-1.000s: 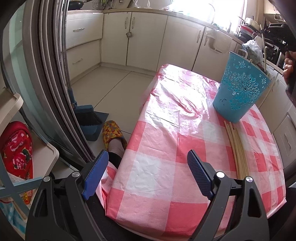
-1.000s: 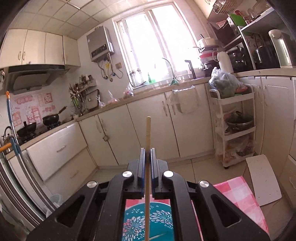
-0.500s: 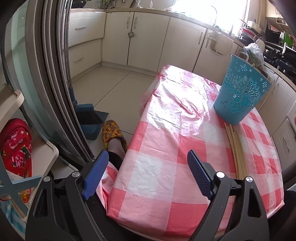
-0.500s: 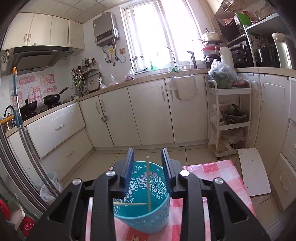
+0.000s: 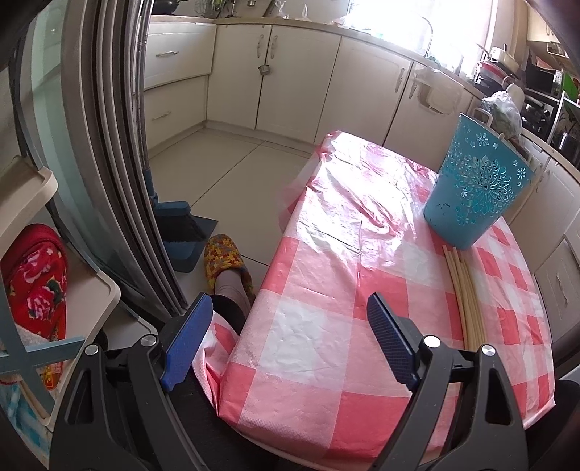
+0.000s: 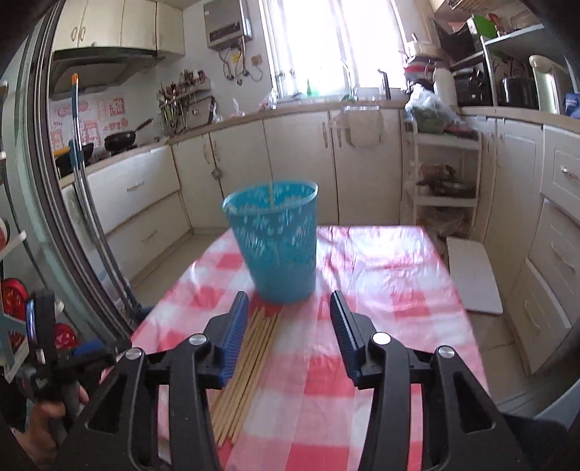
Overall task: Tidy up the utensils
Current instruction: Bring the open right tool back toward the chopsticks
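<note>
Covering table (image 5: 362, 290), pink checked cloth (image 6: 380, 290).

A home kitchen: cream cabinets (image 6: 301, 163) run under a counter along two walls, a sink tap (image 6: 384, 85) stands below the bright window (image 6: 326, 47), and black pans (image 6: 121, 139) sit on a stove under a range hood (image 6: 101, 65). A wall water heater (image 6: 227, 21) and a checked plastic cloth on the tabletop (image 5: 326, 308) add to it.
</note>
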Demonstrator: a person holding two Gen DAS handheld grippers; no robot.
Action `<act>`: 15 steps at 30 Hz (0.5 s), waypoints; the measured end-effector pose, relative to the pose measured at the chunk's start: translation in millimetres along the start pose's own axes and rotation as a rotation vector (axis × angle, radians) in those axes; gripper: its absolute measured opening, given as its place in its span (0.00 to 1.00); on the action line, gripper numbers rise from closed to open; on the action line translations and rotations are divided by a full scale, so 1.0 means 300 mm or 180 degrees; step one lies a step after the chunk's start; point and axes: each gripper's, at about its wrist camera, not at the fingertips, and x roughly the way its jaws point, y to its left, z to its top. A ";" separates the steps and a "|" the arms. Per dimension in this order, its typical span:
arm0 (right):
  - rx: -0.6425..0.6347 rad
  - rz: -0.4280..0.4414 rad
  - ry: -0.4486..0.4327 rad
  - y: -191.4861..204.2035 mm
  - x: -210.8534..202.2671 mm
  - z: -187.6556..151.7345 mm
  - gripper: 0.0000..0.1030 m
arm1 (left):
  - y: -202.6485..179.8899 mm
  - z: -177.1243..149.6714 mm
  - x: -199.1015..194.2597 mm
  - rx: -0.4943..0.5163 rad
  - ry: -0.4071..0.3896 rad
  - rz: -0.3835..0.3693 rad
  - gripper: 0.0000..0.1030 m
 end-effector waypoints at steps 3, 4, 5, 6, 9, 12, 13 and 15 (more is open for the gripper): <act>0.0044 0.0110 0.0394 0.023 0.052 -0.091 0.33 | 0.009 -0.002 -0.009 -0.0031 -0.0013 -0.0006 0.81; 0.0031 0.0137 0.0489 0.033 0.069 -0.105 0.32 | 0.013 -0.005 -0.013 -0.0035 -0.0017 -0.0009 0.81; 0.0014 0.0162 0.0573 0.043 0.087 -0.115 0.32 | 0.015 -0.004 -0.015 -0.0038 -0.0023 -0.0014 0.81; 0.0001 0.0182 0.0633 0.048 0.099 -0.120 0.29 | 0.016 -0.005 -0.017 -0.0041 -0.0029 -0.0019 0.81; -0.0016 0.0206 0.0772 0.071 0.138 -0.135 0.29 | 0.021 -0.004 -0.020 -0.0054 -0.0038 -0.0033 0.81; 0.0100 0.0171 0.0868 0.061 0.196 -0.134 0.28 | 0.025 -0.002 -0.015 -0.0076 -0.0021 -0.0048 0.81; 0.0141 0.0165 0.0896 0.053 0.216 -0.143 0.28 | 0.026 -0.002 -0.015 -0.0080 -0.0020 -0.0056 0.81; 0.0172 0.0132 0.0945 0.051 0.262 -0.141 0.26 | 0.025 -0.003 -0.015 -0.0073 -0.0020 -0.0064 0.81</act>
